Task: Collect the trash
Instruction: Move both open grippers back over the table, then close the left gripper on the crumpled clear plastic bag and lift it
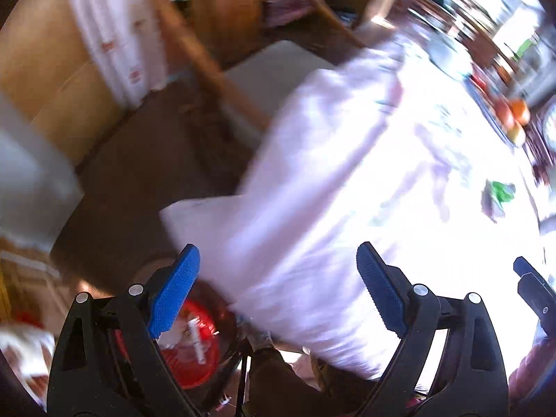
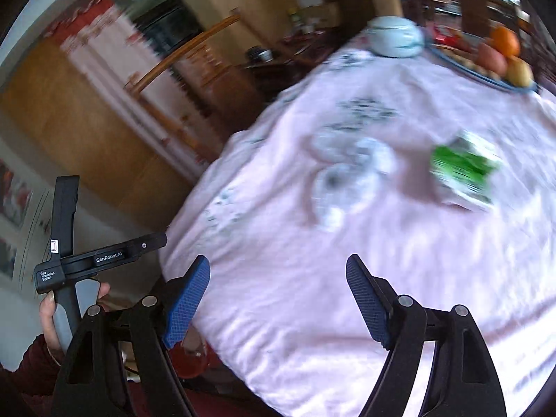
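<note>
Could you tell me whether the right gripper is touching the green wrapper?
Apart: the right wrist view shows the open right gripper short of the green wrapper, bare tablecloth between.

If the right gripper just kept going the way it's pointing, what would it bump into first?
Probably the pink tablecloth: the open right gripper angles down at bare cloth. The white wad and green packet lie farther on. Blur makes depth uncertain.
</note>
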Available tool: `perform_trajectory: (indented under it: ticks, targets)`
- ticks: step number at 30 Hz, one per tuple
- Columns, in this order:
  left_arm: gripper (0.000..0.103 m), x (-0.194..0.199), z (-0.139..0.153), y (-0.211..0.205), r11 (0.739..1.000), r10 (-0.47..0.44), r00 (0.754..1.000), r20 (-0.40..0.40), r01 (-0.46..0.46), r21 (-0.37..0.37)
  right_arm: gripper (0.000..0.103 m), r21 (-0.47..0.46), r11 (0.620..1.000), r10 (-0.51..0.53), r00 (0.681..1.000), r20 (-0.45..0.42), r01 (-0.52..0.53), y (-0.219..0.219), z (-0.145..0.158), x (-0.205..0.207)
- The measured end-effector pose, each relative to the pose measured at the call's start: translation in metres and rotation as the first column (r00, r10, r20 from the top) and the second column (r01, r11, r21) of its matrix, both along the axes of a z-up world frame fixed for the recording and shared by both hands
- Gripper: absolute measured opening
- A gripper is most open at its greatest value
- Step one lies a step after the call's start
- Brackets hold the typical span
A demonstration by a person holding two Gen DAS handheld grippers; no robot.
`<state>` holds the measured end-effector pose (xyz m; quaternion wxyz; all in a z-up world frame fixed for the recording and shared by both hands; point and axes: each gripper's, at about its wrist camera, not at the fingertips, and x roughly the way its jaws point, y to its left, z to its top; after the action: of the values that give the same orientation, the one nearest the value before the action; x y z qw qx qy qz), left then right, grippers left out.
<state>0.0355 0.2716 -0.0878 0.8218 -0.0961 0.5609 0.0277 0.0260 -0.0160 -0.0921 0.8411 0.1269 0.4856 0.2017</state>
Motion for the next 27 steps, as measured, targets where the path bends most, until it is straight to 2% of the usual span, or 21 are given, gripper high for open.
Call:
perform_trajectory:
  ticks: [4,11,16,20,22,24,25,26,27]
  targets:
    - [0.088,0.026,-0.002,-0.053,0.992,-0.128,0.992,-0.003,0.128,-0.016,0.08,0.002,0.992,-0.125,0.992,-0.011,0.126,-0.049,-0.005,-0.014]
    - [0.089,0.069,-0.008,-0.152,0.949,-0.315,0.949,0.003,0.315,0.005,0.081,0.009,0.955,-0.295,0.955,-0.036,0.295,-0.123,-0.019,-0.034]
    - [0.089,0.098,-0.02,-0.204,0.931,-0.364,0.931,-0.019,0.364,0.009,0.082,0.016,0.935,-0.354,0.934,-0.053,0.355,-0.16,-0.026,-0.047]
    - [0.089,0.125,-0.032,-0.224,0.935,-0.355,0.934,-0.034,0.356,0.005,0.083,0.023,0.926,-0.376,0.924,-0.067,0.378,-0.178,-0.03,-0.051]
    - [0.089,0.135,-0.045,-0.226,0.947,-0.316,0.946,-0.076,0.319,0.029,0.083,0.025,0.926,-0.374,0.925,-0.072,0.376,-0.183,-0.031,-0.05]
    - [0.084,0.141,-0.055,-0.226,0.956,-0.289,0.952,-0.103,0.293,0.03,0.083,0.025,0.93,-0.365,0.928,-0.072,0.368,-0.185,-0.031,-0.048]
    - [0.069,0.139,-0.057,-0.223,0.96,-0.279,0.955,-0.101,0.281,0.007,0.083,0.025,0.932,-0.36,0.93,-0.072,0.362,-0.186,-0.032,-0.046]
    - [0.046,0.137,-0.056,-0.22,0.959,-0.282,0.955,-0.094,0.282,-0.017,0.083,0.026,0.934,-0.354,0.932,-0.071,0.357,-0.186,-0.032,-0.045]
    - [0.038,0.132,-0.054,-0.216,0.958,-0.286,0.955,-0.085,0.283,-0.039,0.083,0.029,0.935,-0.35,0.934,-0.071,0.353,-0.186,-0.032,-0.043]
